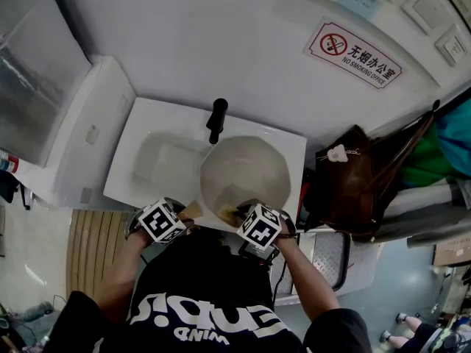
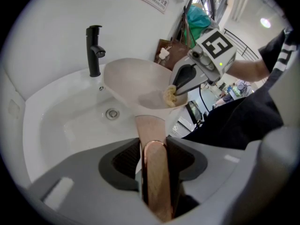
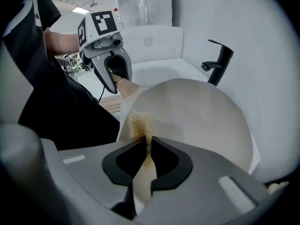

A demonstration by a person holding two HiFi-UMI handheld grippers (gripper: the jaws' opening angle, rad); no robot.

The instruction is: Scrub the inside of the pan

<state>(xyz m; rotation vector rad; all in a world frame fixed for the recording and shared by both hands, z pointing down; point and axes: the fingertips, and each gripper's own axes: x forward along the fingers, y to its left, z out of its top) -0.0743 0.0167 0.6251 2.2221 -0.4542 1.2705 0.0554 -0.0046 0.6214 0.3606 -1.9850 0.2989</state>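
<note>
— Pan (image 1: 245,169) first: where is it?
— Held over the white sink (image 1: 129,134), just in front of the black faucet (image 1: 217,120), mouth facing up towards the person. The left gripper (image 2: 153,150) has its jaws clamped on the handle (image 2: 154,182), one on each side.
— And the right gripper (image 3: 147,146)?
— Pinched shut on a tan scrub pad (image 3: 139,123), which rests against the inner wall by the near rim.
— So how should the scrub go?
— I'd hold the handle firm so the pan doesn't twist, press the pad flat, and work in overlapping circles from the rim down across the base. Only a small tuft of pad sticks out past the jaws, so too much pressure could let the jaw tips scrape the coating.
</note>
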